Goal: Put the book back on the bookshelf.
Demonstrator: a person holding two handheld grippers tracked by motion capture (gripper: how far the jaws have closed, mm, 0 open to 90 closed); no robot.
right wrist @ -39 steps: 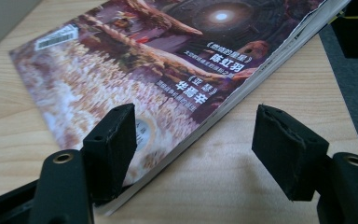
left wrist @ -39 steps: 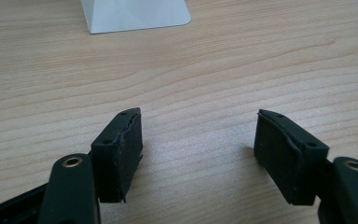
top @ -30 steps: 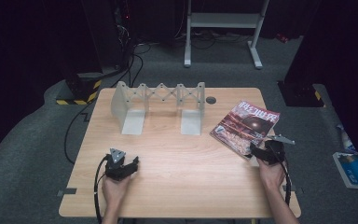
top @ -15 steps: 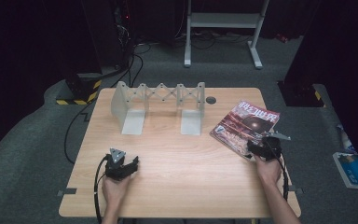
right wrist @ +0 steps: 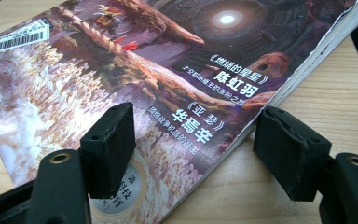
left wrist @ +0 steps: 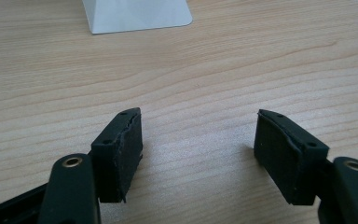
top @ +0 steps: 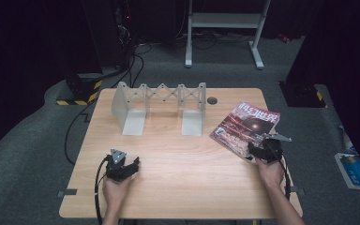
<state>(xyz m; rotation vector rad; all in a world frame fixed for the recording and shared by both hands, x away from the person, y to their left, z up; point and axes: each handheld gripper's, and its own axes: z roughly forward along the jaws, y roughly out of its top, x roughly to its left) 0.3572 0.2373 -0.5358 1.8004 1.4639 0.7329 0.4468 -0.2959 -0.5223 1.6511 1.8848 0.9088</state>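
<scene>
A: Nearest the person, what do the hands show?

B: The left tongs rest low over the bare tabletop, their jaws standing wide apart with nothing but wood grain between them. The left hand grips them from below.

A: And the other side?

B: The right tongs sit at the near corner of the magazine. In the right gripper view the jaws are apart: one hangs over the cover, the other over the wood just past the page edges, so the corner lies between them, with neither pad pressing on it.

A: Where does the magazine lie?

B: Flat on the right part of the tabletop, turned at an angle, cover up.

A: Farther back?

B: A grey folding rack stands near the far edge, well apart from the magazine, with a small dark hole in the wood beside it.
</scene>
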